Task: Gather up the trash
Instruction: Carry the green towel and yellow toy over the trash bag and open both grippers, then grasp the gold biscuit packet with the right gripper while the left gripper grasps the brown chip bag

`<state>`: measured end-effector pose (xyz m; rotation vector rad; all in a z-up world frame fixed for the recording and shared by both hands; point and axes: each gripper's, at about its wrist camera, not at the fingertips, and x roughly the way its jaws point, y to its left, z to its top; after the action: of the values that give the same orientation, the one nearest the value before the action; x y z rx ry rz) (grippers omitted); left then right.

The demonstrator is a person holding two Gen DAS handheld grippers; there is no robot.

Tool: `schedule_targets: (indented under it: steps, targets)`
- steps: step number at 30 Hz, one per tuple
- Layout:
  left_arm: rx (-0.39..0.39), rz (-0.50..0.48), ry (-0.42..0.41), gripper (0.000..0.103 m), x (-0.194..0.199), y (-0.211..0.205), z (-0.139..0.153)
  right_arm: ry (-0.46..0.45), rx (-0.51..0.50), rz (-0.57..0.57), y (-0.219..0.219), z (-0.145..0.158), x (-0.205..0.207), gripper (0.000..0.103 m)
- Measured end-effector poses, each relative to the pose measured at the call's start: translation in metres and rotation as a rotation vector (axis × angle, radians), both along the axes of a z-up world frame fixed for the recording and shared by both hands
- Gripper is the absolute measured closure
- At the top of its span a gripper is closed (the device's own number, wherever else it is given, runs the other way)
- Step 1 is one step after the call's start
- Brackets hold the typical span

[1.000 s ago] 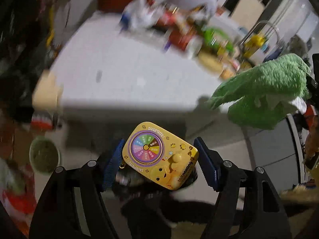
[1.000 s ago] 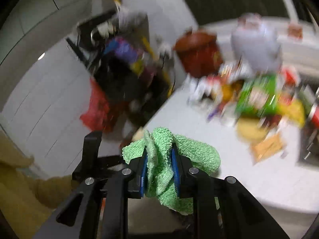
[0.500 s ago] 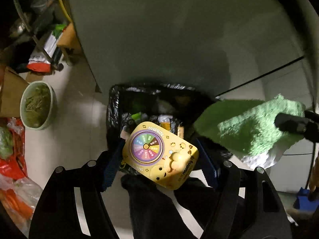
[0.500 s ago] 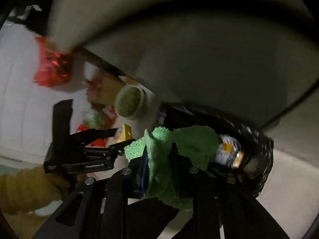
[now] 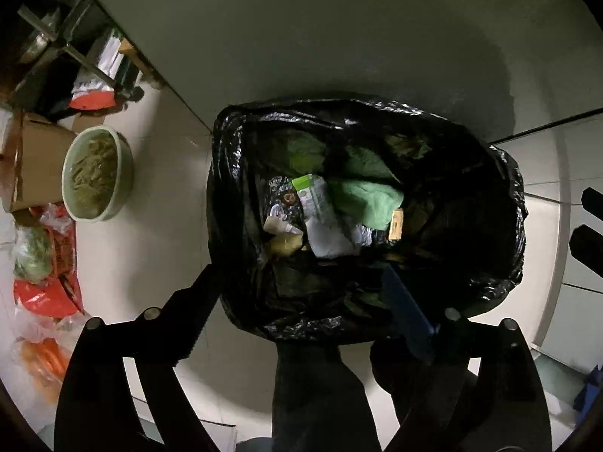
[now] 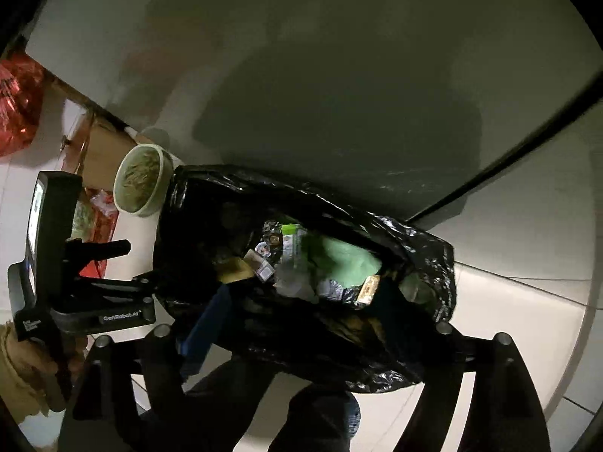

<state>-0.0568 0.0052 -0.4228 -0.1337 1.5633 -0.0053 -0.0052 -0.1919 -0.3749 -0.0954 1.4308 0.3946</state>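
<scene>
Both hand-held grippers hang over the black trash bag [image 5: 490, 196], each with jaws spread wide and nothing between them: the left hand-held gripper [image 5: 301, 301] at the bag's near rim, the right hand-held gripper [image 6: 312, 324] likewise. Inside the bag lies the green cloth [image 5: 367, 197], soft and limp, beside a white-green wrapper [image 5: 314, 196] and crumpled foil; all look light and would likely crush under a pinch. The bag's film is thin and probably slippery; a fold of its rim seems the safest hold. A bowl of greens [image 5: 96, 173] sits left of the bag on the floor.
</scene>
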Motion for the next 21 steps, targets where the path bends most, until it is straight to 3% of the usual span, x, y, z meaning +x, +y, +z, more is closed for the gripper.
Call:
schedule_targets:
  steps: [2,6,14,17,18,20,21]
  targets:
    - [-0.001,-0.002,-0.014,0.018,0.003,-0.002,0.009,-0.003,0.009,-0.008,-0.005,0.006,0.000,0.024]
    - [-0.012,-0.001,-0.049,0.018,0.009,-0.003,0.038,-0.053,0.056,0.002,-0.006,0.049,-0.003,0.024]
    - [-0.030,-0.097,-0.164,0.017,0.004,-0.018,0.136,-0.228,0.279,0.122,-0.009,0.200,-0.018,0.024]
    - [-0.065,-0.149,-0.215,0.015,-0.003,-0.025,0.172,-0.373,0.362,0.115,-0.025,0.271,-0.016,0.017]
    - [-0.076,-0.164,-0.229,0.014,-0.005,-0.028,0.182,-0.425,0.359,0.108,-0.030,0.284,-0.014,0.008]
    - [-0.092,-0.192,-0.261,0.014,-0.008,-0.036,0.204,-0.602,0.281,0.085,-0.044,0.310,-0.005,0.005]
    - [-0.097,-0.196,-0.269,0.014,-0.009,-0.038,0.209,-0.649,0.238,0.079,-0.050,0.315,0.002,0.005]
